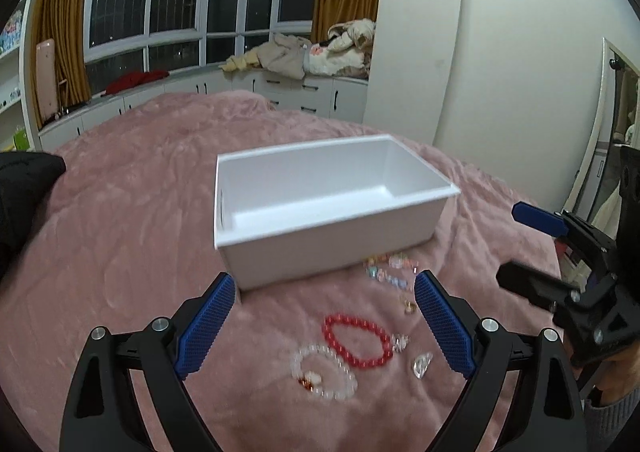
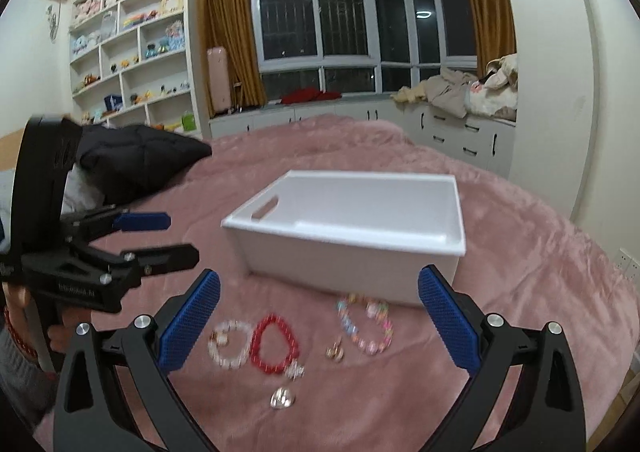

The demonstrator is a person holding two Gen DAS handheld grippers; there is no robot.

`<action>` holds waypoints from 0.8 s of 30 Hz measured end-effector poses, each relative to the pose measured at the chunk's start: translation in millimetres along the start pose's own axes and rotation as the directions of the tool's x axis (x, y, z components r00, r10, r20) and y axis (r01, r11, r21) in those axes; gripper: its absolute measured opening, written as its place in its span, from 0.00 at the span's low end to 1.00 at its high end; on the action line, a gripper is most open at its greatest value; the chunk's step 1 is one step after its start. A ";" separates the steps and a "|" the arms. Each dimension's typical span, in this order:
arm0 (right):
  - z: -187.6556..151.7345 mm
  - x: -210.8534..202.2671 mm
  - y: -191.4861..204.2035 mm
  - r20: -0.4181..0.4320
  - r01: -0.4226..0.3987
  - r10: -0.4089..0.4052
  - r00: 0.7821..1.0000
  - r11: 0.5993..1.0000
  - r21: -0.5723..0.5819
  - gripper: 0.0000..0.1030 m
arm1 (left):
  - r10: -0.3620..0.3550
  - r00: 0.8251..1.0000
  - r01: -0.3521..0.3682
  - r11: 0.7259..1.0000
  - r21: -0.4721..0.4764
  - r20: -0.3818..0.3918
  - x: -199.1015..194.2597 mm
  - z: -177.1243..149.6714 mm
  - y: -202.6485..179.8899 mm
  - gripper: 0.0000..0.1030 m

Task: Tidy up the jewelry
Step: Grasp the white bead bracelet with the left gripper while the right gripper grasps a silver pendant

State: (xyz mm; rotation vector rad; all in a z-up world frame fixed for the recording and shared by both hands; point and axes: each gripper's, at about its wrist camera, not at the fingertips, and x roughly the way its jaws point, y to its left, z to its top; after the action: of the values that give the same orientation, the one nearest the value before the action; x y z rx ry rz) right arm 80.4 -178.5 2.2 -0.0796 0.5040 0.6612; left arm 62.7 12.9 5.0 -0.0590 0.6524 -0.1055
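Note:
A white open box (image 1: 320,207) (image 2: 352,228) stands on the pink bedspread. In front of it lie a red bead bracelet (image 1: 357,340) (image 2: 275,344), a clear white bead bracelet (image 1: 324,372) (image 2: 229,344), a pastel bead bracelet (image 1: 390,272) (image 2: 366,322), a small gold piece (image 1: 409,306) (image 2: 335,352), a silver charm (image 1: 401,343) (image 2: 295,371) and a clear crystal piece (image 1: 423,366) (image 2: 282,398). My left gripper (image 1: 324,326) is open and empty above the bracelets. My right gripper (image 2: 320,324) is open and empty above the jewelry. Each gripper also shows in the other's view, the right one (image 1: 528,248) and the left one (image 2: 168,238).
A black padded jacket (image 2: 136,159) (image 1: 24,179) lies on the bed to the left. White cabinets (image 2: 460,131) under the windows carry piled clothes (image 1: 312,51). Shelves with toys (image 2: 132,39) stand at the far left. A mirror (image 1: 612,123) leans at the right wall.

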 end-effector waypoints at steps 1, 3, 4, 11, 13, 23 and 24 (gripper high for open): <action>-9.4 -1.4 2.7 -0.003 -0.007 0.007 1.000 1.000 0.010 0.95 | -0.003 1.000 0.003 1.000 0.000 -0.004 0.5 -3.8 -0.6 0.90; -21.8 -4.6 6.7 -0.004 -0.026 0.026 1.000 0.999 0.023 0.95 | -0.015 1.000 0.015 1.000 0.006 -0.016 1.5 -11.6 -2.1 0.90; -26.7 -5.5 9.2 -0.006 -0.026 0.026 1.000 0.999 0.023 0.95 | -0.020 1.000 0.020 1.000 0.006 -0.021 2.4 -14.3 -2.4 0.90; -62.2 -0.8 24.5 -0.053 -0.062 0.064 0.997 0.998 0.032 0.95 | -0.036 0.997 0.037 0.999 0.027 -0.062 15.7 -36.9 -1.2 0.90; -69.1 3.5 26.0 -0.057 -0.081 0.083 0.995 0.996 0.048 0.95 | -0.044 0.996 0.047 0.998 0.038 -0.074 20.1 -40.3 -0.3 0.90; -90.4 35.6 31.3 -0.137 -0.055 0.060 0.989 0.998 0.036 0.70 | -0.084 0.987 0.093 0.994 0.063 -0.135 56.9 -59.3 10.9 0.90; -93.0 38.9 31.0 -0.146 -0.059 0.064 0.987 0.997 0.041 0.69 | -0.086 0.986 0.096 0.993 0.066 -0.143 59.3 -60.8 12.0 0.90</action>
State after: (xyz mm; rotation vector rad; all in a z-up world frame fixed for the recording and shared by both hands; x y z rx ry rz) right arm 48.6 -153.0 -95.1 -0.0789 0.6629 0.7096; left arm 73.5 16.5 -80.1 -0.0110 0.7859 -0.2233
